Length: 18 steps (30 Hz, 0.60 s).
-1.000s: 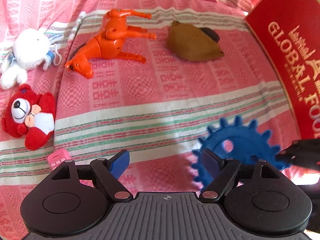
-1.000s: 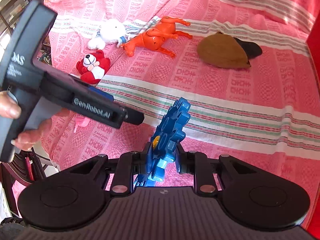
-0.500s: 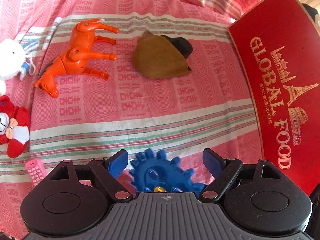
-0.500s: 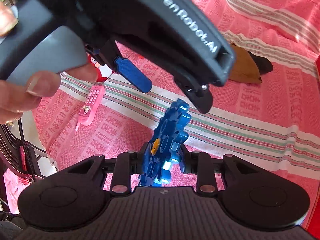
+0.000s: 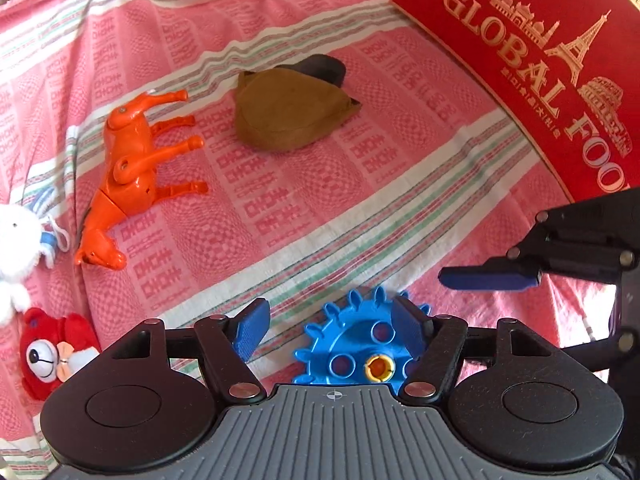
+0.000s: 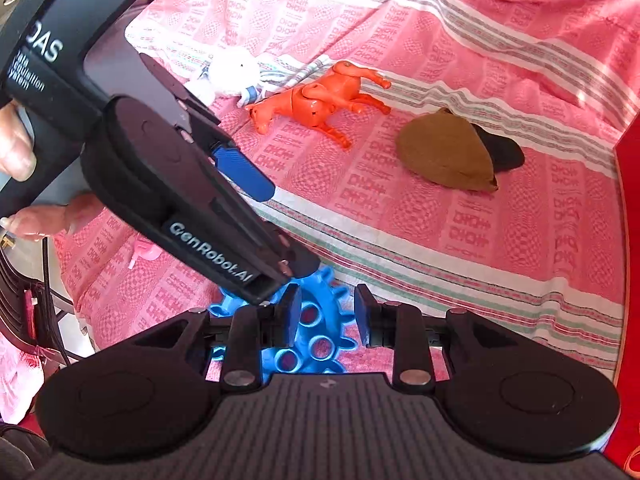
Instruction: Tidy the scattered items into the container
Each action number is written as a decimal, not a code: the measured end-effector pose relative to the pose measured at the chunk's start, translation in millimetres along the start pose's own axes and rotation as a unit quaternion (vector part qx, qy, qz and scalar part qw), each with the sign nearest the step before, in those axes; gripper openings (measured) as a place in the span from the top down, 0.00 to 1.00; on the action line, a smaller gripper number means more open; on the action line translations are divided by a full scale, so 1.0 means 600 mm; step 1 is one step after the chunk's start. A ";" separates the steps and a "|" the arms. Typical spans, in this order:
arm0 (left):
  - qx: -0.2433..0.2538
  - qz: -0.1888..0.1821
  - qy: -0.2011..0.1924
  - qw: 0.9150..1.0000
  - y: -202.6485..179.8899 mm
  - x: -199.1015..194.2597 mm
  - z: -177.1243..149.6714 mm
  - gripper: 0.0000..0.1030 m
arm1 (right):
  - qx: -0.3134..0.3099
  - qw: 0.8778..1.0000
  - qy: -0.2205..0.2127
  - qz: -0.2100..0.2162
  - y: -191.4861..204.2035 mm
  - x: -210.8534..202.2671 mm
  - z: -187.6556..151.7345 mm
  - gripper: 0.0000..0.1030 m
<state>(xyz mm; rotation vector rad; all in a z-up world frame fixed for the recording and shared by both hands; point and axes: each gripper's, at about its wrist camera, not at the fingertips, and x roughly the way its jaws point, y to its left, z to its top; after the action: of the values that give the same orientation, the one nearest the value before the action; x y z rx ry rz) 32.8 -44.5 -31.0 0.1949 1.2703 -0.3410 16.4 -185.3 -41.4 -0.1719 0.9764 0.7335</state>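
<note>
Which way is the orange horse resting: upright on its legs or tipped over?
Tipped over. The horse lies on its side on the cloth, its legs stretched out sideways rather than under it; the right wrist view shows the same.

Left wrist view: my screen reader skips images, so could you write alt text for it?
A blue toy gear sits between the closing jaws of the left gripper, touching one pad, above a pink striped cloth. Beyond lie an orange toy horse, a brown pouch and a red box; the right gripper reaches in from the right.

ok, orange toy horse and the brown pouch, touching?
Apart. The left wrist view shows a strip of pink cloth between the orange horse hooves and the brown pouch; the right wrist view shows the same gap.
</note>
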 end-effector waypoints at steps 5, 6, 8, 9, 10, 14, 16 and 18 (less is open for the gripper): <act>-0.010 0.007 0.002 1.000 0.026 0.014 -0.035 0.20 | 0.009 1.000 0.021 0.000 -0.007 0.013 -0.011 0.68; -0.010 0.012 0.007 1.000 0.031 0.018 -0.043 0.20 | 0.019 0.999 0.027 0.003 -0.012 0.015 -0.014 0.68; -0.001 0.026 0.018 1.000 0.033 0.028 -0.061 0.21 | 0.033 0.999 0.038 0.006 -0.019 0.019 -0.022 0.68; 0.010 0.036 0.020 0.999 0.032 0.033 -0.070 0.21 | 0.039 0.998 0.047 0.005 -0.020 0.021 -0.027 0.68; 0.018 0.048 0.022 0.998 0.030 0.038 -0.079 0.21 | 0.048 0.997 0.058 0.004 -0.023 0.027 -0.032 0.66; 0.023 0.055 0.032 0.998 0.031 0.055 -0.107 0.25 | 0.092 0.992 0.090 0.013 -0.034 0.043 -0.050 0.60; 0.028 0.060 0.021 0.998 0.030 0.057 -0.117 0.24 | 0.108 0.989 0.096 0.018 -0.037 0.046 -0.058 0.56; 0.034 0.069 0.014 0.997 0.027 0.055 -0.122 0.28 | 0.113 0.988 0.101 0.018 -0.038 0.050 -0.063 0.55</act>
<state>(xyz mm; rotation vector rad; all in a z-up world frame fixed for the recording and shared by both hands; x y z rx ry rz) -18.5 -9.9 -84.6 0.3446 1.2660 -0.2629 14.8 -204.9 -91.1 -0.0292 1.2513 0.6414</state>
